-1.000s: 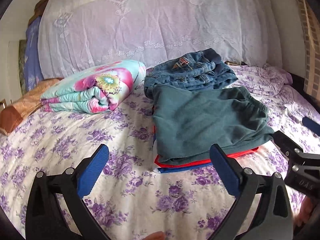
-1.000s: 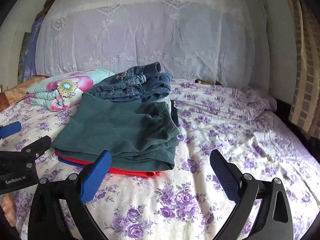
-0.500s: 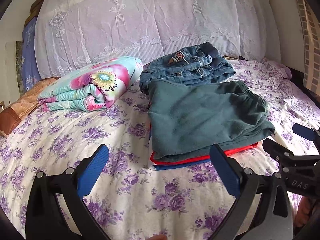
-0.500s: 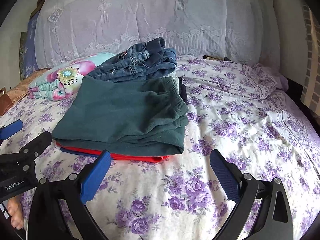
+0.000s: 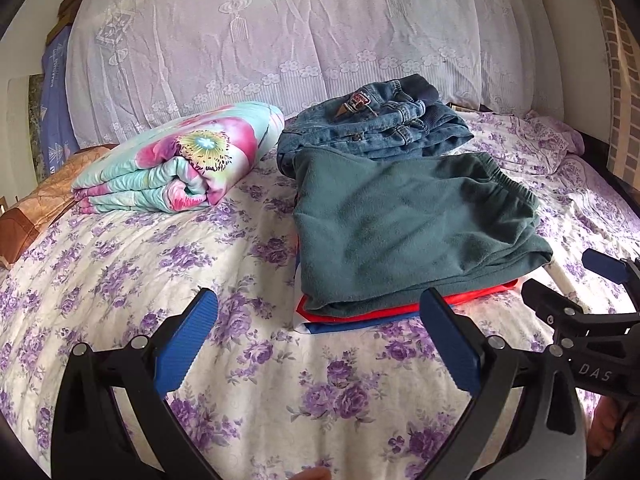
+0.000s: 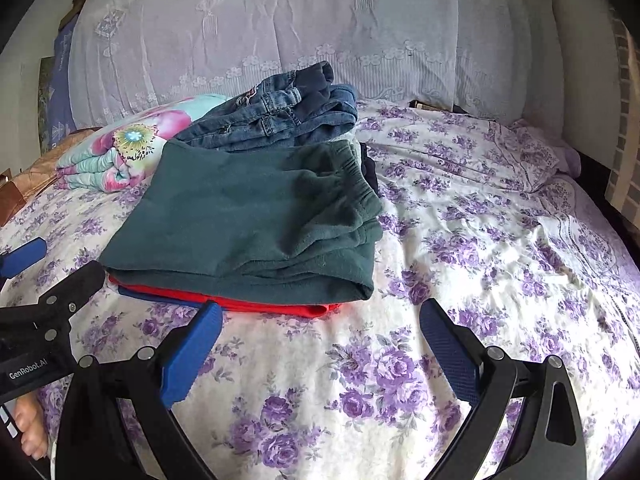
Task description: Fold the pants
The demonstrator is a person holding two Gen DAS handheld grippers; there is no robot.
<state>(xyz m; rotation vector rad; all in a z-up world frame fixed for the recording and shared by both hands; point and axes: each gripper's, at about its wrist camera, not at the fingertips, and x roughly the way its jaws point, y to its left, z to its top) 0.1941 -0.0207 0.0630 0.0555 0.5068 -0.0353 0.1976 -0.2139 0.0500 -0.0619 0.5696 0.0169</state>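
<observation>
Both tongs, left point(image 5: 318, 336) and right point(image 6: 320, 344), are held spread and empty before the folded green pants point(image 6: 248, 216); that fold looks finished, so another garment must be fetched.

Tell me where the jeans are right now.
In both wrist views the jeans lie bunched behind the folded green pants, right of the floral quilt, near the lace-covered headboard.

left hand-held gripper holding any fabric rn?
No. The left hand-held gripper is open, its blue fingers spread over the floral bedsheet, short of the folded green pants.
</observation>
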